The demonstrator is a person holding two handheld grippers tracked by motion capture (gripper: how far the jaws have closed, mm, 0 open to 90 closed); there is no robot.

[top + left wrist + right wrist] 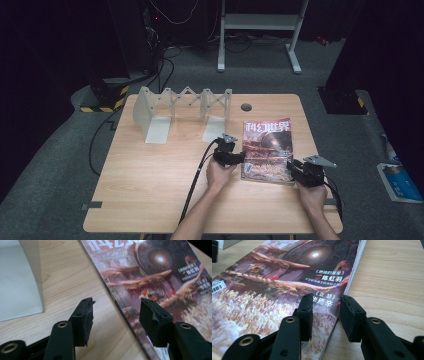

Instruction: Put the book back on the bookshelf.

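Tool jaws on the left tool [116,311] stand apart with nothing pressed between them, and they sit over the left edge of a thin paper magazine with a red and purple space picture on its cover [160,277]. One jaw is above bare wood and the other is above the cover. The right tool [325,312] is also open and holds nothing. Its jaws sit over the right edge of the magazine, near the bottom corner.

The magazine lies flat on the light wooden tabletop [150,170], between the two tools and touching the wood all along.

It looks light and bendy (like a comic book). If you lift it by one corner, it will likely droop and the pages may flop open. The shiny cover may be slippery too. I think the best place to grab is the bound edge, where the pages are joined, or both side edges at once. A jaw would first have to slide under the edge, because the magazine lies so flat.

From the high view you can see the whole tabletop, both hands, and a white folding rack with zigzag bars [182,107] standing far beyond the left tool. Up close, the tool cameras show small printed words and a barcode sticker [217,285] on the cover.
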